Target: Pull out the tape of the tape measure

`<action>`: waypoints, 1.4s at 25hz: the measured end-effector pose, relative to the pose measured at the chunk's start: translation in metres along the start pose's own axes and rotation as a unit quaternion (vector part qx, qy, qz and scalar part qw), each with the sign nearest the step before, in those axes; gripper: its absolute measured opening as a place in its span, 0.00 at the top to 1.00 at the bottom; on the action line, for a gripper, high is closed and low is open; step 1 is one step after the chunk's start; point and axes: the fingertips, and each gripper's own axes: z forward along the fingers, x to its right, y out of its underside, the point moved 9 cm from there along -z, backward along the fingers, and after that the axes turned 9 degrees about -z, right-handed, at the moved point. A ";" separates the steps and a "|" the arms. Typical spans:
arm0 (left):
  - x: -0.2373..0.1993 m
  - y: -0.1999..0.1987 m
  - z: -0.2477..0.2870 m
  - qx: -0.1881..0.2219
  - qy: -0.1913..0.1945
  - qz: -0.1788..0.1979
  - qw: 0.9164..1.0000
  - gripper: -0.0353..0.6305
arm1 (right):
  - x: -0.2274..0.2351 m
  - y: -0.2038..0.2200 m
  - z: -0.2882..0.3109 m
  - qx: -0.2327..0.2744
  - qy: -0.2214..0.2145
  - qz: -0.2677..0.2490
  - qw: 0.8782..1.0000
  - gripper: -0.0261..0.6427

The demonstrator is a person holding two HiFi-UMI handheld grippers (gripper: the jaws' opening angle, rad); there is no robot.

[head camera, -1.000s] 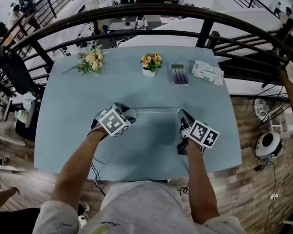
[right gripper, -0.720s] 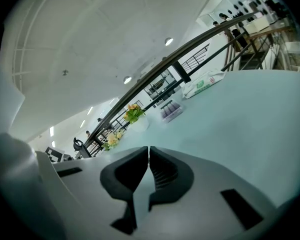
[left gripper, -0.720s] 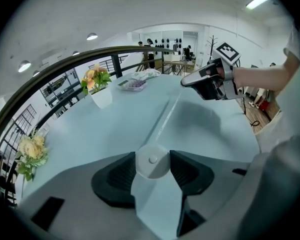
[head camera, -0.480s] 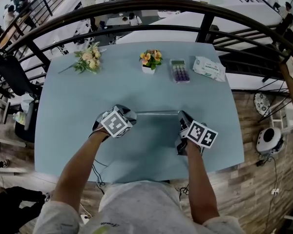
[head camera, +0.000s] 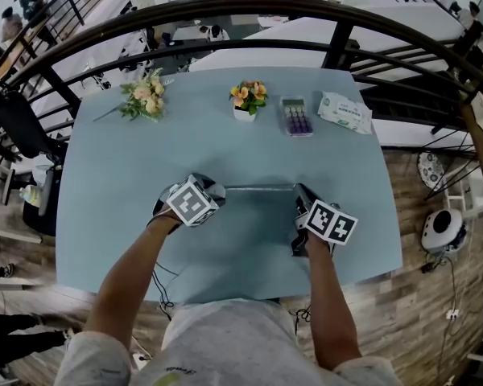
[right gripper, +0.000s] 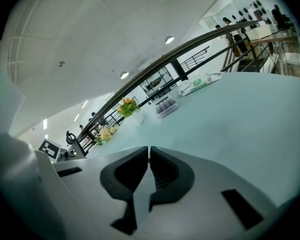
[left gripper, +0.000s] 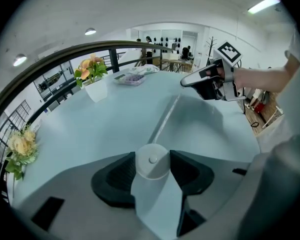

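Left gripper (head camera: 210,190) jaws are clamped on a round white tape measure (left gripper: 151,160), whose case is pinched between the two dark pads with its flat face and centre stud turned up towards the camera. The case is held low over the pale blue surface (head camera: 121,183), near its middle. From the case a thin pale tape (head camera: 262,186) is drawn out in a straight line across the surface to the tip of the right gripper (right gripper: 149,155). That gripper's jaws are pressed together, with only a hairline slit left between the pads. The tape's end is seen from the head view to meet them, though the strip itself cannot be made out in the right gripper view. Both grippers are held by bare forearms over the near half of the surface, well apart, the marker cubes facing upward.

Along the far edge four things are set in a row: a loose bunch of cream flowers (head camera: 145,95) at the left, a small white pot of orange flowers (head camera: 249,103), a purple-topped box (head camera: 295,119) and a packet of wipes (head camera: 344,111). A dark curved railing (head camera: 225,18) is seen beyond the surface.
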 end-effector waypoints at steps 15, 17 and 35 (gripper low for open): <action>0.002 -0.004 -0.007 0.020 -0.010 -0.024 0.999 0.57 | -0.004 -0.007 -0.003 -0.009 -0.002 -0.031 0.999 0.90; 0.002 -0.006 -0.011 0.028 -0.015 -0.030 0.999 0.58 | -0.007 -0.011 -0.004 -0.009 -0.006 -0.039 0.999 0.90; 0.005 -0.036 -0.078 0.168 -0.075 -0.106 0.977 0.69 | -0.042 -0.064 -0.016 -0.003 -0.029 -0.145 0.989 0.91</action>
